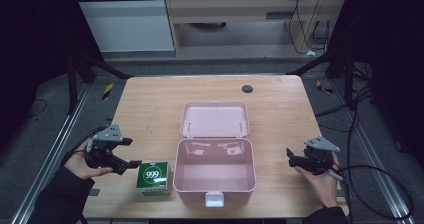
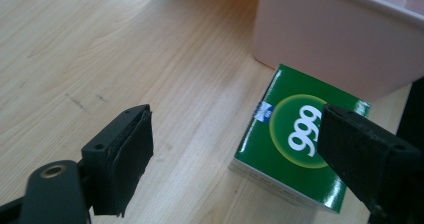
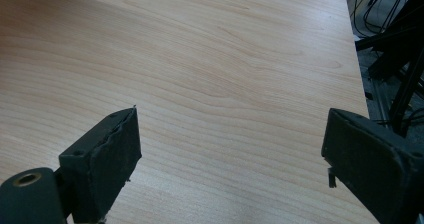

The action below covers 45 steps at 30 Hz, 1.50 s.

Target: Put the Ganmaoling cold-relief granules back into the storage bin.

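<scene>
A green box marked 999 [image 1: 152, 178] lies on the wooden table [image 1: 150, 104], close against the front left corner of an open pink case [image 1: 177, 170]. The case's lid [image 1: 215, 119] lies flat behind it and the inside looks bare. My left gripper [image 1: 134, 152] hovers just left of the box, open. In the left gripper view the green box [image 2: 300, 144] sits below the right jaw, apart from both, with the left gripper [image 2: 237, 119] over bare wood and the pink case [image 2: 340, 34] behind. My right gripper [image 1: 290, 157] is open, to the right of the case, and the right gripper [image 3: 232, 121] has only tabletop ahead.
A white latch [image 1: 214, 199] sticks out from the case's front wall near the table's front edge. A black round grommet [image 1: 247, 88] sits at the back of the table. Cables and metal frame legs [image 1: 350, 84] stand off the right edge.
</scene>
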{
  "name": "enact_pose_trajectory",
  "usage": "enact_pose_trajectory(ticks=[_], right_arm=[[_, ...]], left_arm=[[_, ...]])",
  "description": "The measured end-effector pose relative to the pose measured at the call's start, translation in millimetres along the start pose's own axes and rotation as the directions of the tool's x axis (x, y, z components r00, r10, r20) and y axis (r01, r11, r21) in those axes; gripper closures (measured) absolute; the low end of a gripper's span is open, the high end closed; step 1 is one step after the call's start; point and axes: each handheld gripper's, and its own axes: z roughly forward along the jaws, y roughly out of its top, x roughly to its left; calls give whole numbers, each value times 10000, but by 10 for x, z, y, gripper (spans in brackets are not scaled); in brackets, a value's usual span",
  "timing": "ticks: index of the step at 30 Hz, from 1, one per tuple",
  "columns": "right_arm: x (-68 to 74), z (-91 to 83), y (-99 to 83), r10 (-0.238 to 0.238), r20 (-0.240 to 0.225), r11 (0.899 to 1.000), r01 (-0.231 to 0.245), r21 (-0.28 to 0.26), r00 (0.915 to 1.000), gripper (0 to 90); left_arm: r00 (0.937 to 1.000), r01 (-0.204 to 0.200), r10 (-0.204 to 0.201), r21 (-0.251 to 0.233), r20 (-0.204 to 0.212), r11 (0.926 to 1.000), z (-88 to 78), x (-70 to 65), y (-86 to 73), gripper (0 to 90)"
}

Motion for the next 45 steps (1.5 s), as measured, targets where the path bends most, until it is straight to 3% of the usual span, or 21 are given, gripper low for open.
enact_pose_trajectory(ticks=[1,10,13,21,22,25,26,28,30,36,45], right_arm=[[3,1,-1,-26,6,10000,26,32,10000,86],[7,12,-5,-150,21,9998,150,132,9999,78],[9,14,-6,-196,27,9997,195,135,9998,77],[13,21,-9,-266,37,9994,265,200,9996,72],[16,22,-10,-262,42,9994,261,239,9996,71],[18,25,-10,-266,22,9992,265,300,9996,67],[18,30,-12,-302,41,9991,301,285,9995,67],[18,35,-14,-351,46,9989,349,318,9994,64],[21,39,-15,-374,30,9987,372,360,9993,62],[25,46,-17,-404,49,9981,401,469,9992,56],[26,56,-20,-434,94,9975,428,562,9990,56]], left_arm=[[9995,-264,261,165,166,9995,16,-21,9,137],[9931,-983,940,605,702,9933,74,-102,77,115],[9893,-1273,1198,911,830,9877,112,-135,116,102],[9833,-1632,1512,1227,1017,9789,193,-194,164,87],[9799,-1814,1671,1373,1091,9738,220,-216,172,84],[9760,-2007,1843,1511,1161,9679,244,-239,178,77],[9716,-2207,2022,1621,1230,9618,270,-254,185,75],[9701,-2270,2074,1677,1261,9594,283,-262,189,71],[9662,-2459,2248,1882,1262,9509,327,-279,201,62],[9608,-2642,2388,2040,1405,9427,391,-302,206,54],[9488,-3032,2690,2379,1658,9227,513,-334,206,46]])
